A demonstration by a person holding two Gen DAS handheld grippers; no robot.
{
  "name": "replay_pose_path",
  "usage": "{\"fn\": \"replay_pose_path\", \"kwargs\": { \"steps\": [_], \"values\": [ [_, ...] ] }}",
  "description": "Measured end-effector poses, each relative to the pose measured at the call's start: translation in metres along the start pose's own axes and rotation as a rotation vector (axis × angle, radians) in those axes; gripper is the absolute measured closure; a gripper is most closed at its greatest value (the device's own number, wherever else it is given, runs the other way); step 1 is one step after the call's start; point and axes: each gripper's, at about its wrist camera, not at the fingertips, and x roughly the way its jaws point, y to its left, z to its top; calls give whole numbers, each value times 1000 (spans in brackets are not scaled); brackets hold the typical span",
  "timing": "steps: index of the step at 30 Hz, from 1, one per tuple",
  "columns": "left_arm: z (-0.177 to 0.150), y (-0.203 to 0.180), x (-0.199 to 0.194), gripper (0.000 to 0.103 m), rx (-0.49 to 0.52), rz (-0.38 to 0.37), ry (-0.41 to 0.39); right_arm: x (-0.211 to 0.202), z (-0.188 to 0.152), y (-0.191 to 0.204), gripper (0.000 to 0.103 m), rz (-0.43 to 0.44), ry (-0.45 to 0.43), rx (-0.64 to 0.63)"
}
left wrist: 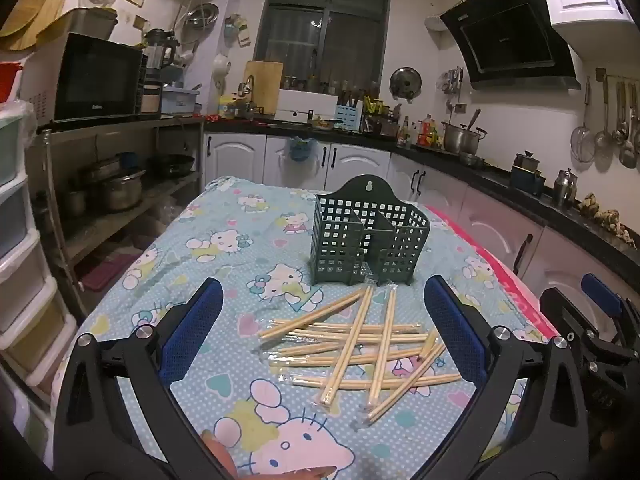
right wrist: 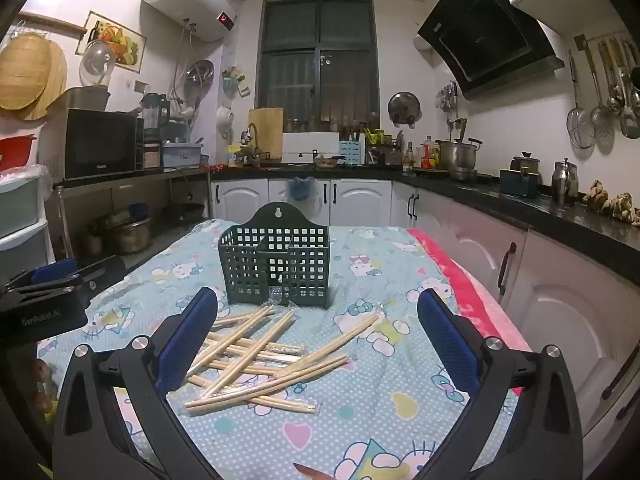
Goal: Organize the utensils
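Kitchen counters ring our table (left wrist: 168, 264), spread with a cartoon-cat cloth. On it we see a green holder (left wrist: 366, 240) standing upright, and wrapped chopsticks (left wrist: 360, 344) heaped crisscross just before it. Our left gripper (left wrist: 324, 312) and right gripper (right wrist: 318, 320) hover above the cloth, jaws wide apart, gripping nothing.

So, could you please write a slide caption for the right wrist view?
Open right hand-held gripper above wrapped chopsticks scattered before an empty green utensil holder.

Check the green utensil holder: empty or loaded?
Empty: the green holder stands upright with nothing visible in its compartments; the wrapped chopsticks all lie on the cloth before it.
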Motion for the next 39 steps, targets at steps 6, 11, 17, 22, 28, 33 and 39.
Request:
{"fn": "replay_pose_path", "kwargs": {
  "steps": [6,11,17,22,28,33,39],
  "values": [
    [1,2,2,10,-6,5,1,-1,1,1,6,2,4,-8],
    [3,-3,0,10,-1,-1,-6,-2,2,2,6,0,-3,-9],
    [6,-2,-1,10,-3,-3,-9,-2,2,2,6,2,-4,-11],
    [6,-2,-2,10,-3,-3,-12,-5,2,7,6,1,-4,-13],
    [6,-2,-2,10,-4,-4,-13,-7,5,10,6,2,-4,-14],
    [5,-1,-2,10,-4,-6,-14,-8,6,11,6,3,-4,-14],
    [5,-1,-3,10,-5,-5,-15,-7,5,10,6,3,-5,-15]
  ]
}}
